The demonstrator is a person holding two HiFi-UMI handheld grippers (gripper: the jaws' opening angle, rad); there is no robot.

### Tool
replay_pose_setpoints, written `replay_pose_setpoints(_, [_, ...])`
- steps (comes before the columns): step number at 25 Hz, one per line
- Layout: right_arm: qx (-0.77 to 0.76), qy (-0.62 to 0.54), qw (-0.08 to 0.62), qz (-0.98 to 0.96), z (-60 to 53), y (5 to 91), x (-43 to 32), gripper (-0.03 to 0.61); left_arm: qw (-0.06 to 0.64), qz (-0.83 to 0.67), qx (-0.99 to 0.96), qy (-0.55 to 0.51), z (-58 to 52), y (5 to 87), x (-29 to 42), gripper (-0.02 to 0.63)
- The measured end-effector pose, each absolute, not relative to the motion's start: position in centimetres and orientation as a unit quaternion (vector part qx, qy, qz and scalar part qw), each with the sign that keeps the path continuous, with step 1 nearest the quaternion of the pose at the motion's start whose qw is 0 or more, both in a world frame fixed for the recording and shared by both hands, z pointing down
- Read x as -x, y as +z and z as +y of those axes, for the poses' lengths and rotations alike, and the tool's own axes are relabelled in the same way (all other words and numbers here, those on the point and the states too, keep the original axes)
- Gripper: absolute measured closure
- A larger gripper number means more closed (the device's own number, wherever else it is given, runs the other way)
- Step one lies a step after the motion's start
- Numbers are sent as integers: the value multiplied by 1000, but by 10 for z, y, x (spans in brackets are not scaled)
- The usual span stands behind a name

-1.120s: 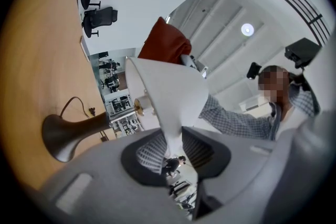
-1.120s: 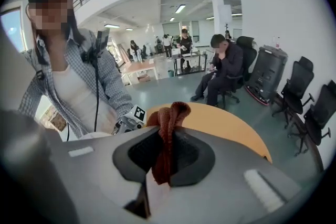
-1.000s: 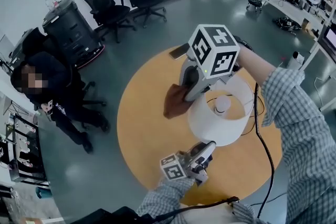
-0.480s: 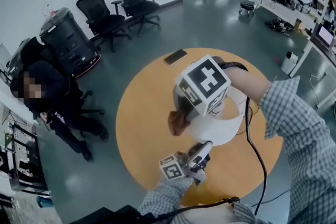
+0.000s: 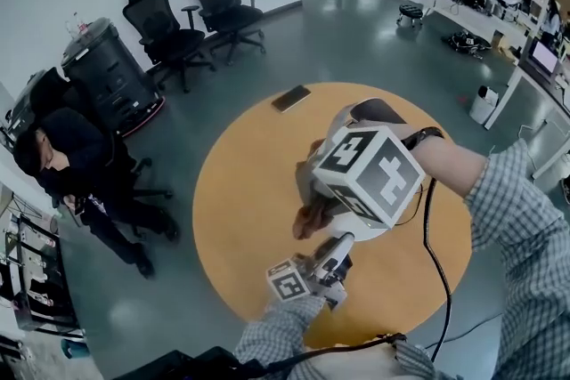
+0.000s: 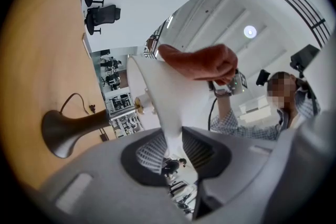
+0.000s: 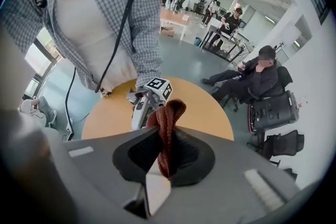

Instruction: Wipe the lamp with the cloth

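Note:
The white lamp shade (image 6: 157, 94) stands on a dark flared base (image 6: 65, 131) on the round orange table (image 5: 240, 191). My left gripper (image 5: 343, 246) is shut on the shade's lower rim, and a strip of white shade runs between its jaws (image 6: 170, 147). The brown cloth (image 5: 309, 216) is bunched in my right gripper (image 5: 319, 205), which is shut on it and points steeply down. The cloth (image 6: 202, 60) lies against the shade's upper edge. In the head view the right gripper's marker cube (image 5: 370, 173) hides most of the shade. In the right gripper view the cloth (image 7: 168, 113) fills the jaws.
A phone (image 5: 291, 97) lies at the table's far edge. A black cable (image 5: 427, 231) runs across the table's right side. A seated person (image 5: 76, 160), a black round cart (image 5: 111, 58) and two office chairs (image 5: 187, 9) stand on the floor to the left.
My right gripper has rolled and carried the cloth nearer and lower in the head view along the shade; its cube now covers the shade. The left gripper has kept still.

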State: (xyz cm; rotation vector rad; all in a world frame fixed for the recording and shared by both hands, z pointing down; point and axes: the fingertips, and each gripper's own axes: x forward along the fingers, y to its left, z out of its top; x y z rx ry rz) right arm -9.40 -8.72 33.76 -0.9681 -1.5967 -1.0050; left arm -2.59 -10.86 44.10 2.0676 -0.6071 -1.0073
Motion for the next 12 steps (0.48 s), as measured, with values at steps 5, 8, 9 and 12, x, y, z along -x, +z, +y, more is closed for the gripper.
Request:
replay_pose_setpoints(5, [375, -389, 475, -694, -69, 337, 58, 540, 372, -234, -806, -397, -110, 439, 26, 522])
replay_pose_setpoints(8, [339, -350, 452, -747, -67, 335, 40, 540, 376, -235, -804, -396, -109, 441, 26, 522])
replay_pose_setpoints(9, [325, -339, 441, -765, -67, 333, 35, 540, 376, -234, -805, -394, -109, 441, 25, 522])
replay_pose_setpoints(12, [289, -314, 406, -808, -65, 326, 22, 540, 376, -226, -813, -383, -106, 439, 20, 522])
